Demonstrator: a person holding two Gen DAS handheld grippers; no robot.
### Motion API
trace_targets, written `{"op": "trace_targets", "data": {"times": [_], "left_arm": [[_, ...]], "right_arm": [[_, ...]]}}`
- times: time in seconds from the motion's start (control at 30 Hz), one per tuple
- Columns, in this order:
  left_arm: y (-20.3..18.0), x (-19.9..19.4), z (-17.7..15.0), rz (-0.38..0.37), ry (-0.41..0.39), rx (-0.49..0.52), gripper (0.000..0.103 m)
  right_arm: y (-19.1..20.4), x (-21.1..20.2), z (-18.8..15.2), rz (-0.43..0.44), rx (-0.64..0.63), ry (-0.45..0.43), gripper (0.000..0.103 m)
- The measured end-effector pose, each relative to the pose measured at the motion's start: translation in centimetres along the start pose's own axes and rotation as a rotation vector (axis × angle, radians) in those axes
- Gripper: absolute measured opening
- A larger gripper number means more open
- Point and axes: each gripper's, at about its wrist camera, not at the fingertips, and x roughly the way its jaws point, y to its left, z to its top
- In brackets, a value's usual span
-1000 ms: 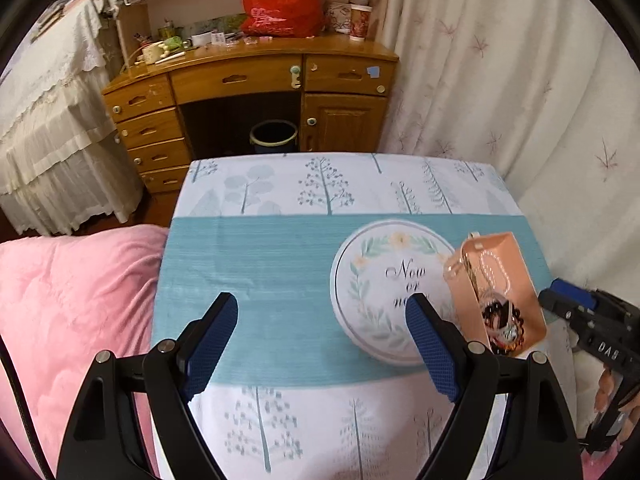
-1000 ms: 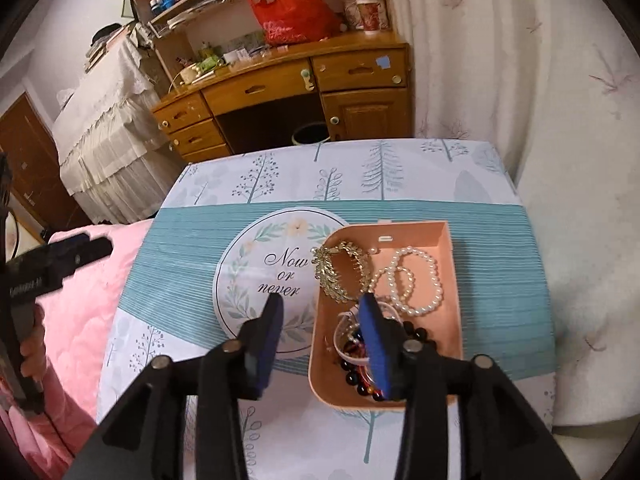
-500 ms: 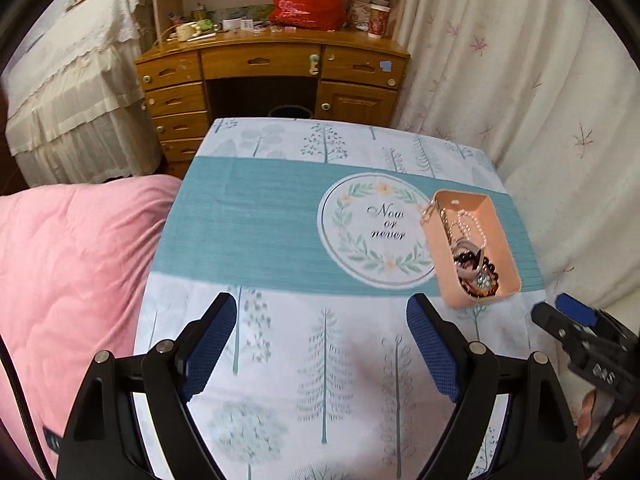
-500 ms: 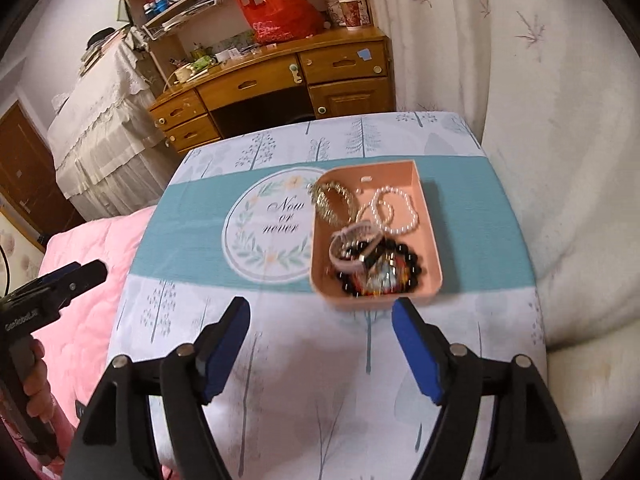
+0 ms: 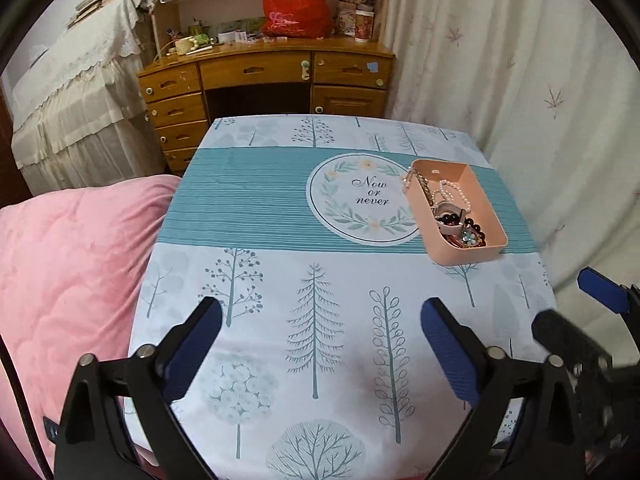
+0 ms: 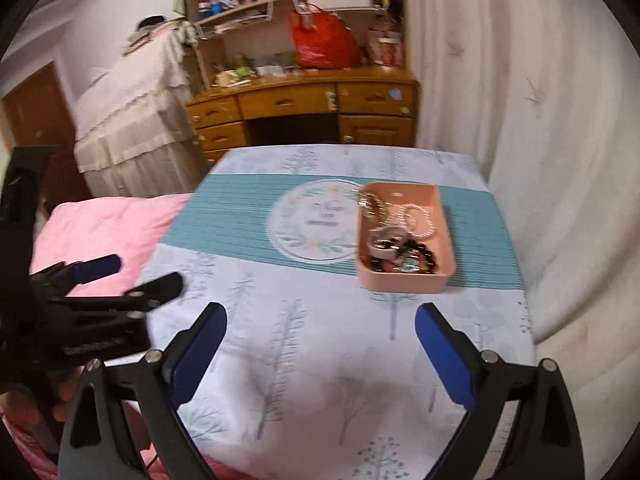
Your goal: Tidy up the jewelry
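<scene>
A peach tray (image 5: 468,257) (image 6: 400,282) sits on the right of the tree-print tablecloth (image 5: 312,320), beside a round "Now or never" print. It holds a pearl bracelet (image 5: 454,194) (image 6: 416,220), a gold chain (image 5: 420,184) (image 6: 370,202) and a dark bead bracelet (image 5: 476,228) (image 6: 424,258). My left gripper (image 5: 320,312) hovers over the cloth's near part, well short of the tray. Its jaws are opening with nothing between them. My right gripper (image 6: 320,316) is also back from the tray, jaws opening and empty.
A pink quilt (image 5: 72,260) borders the table on the left. A pale curtain (image 5: 520,80) hangs close on the right. Behind the table stands a wooden desk (image 5: 264,68) with a red bag (image 5: 296,12). The other gripper shows at each view's edge.
Both grippers have drawn back from the tray toward the table's near edge. The right jaws, narrow over the tray's jewelry a second ago, have spread wide. The tray stayed put.
</scene>
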Motion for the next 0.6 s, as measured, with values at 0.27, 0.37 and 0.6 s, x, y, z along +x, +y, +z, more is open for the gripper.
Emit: {"op": "trace_targets", "data": {"times": [0.27, 0.37, 0.6], "left_arm": [[0.3, -1.6, -0.3, 0.093, -0.053, -0.022, 0.102], [0.1, -1.8, -0.2, 0.103, -0.058, -0.013, 0.102], [-0.8, -1.3, -0.4, 0.080, -0.037, 0.013, 0.102]], "right_arm": [[1.1, -0.7, -0.6, 0.012, -0.019, -0.005, 0.101], [0.6, -0.5, -0.6, 0.009, 0.004, 0.001, 0.102], [-0.4, -0.7, -0.6, -0.012, 0.036, -0.001, 0.103]]}}
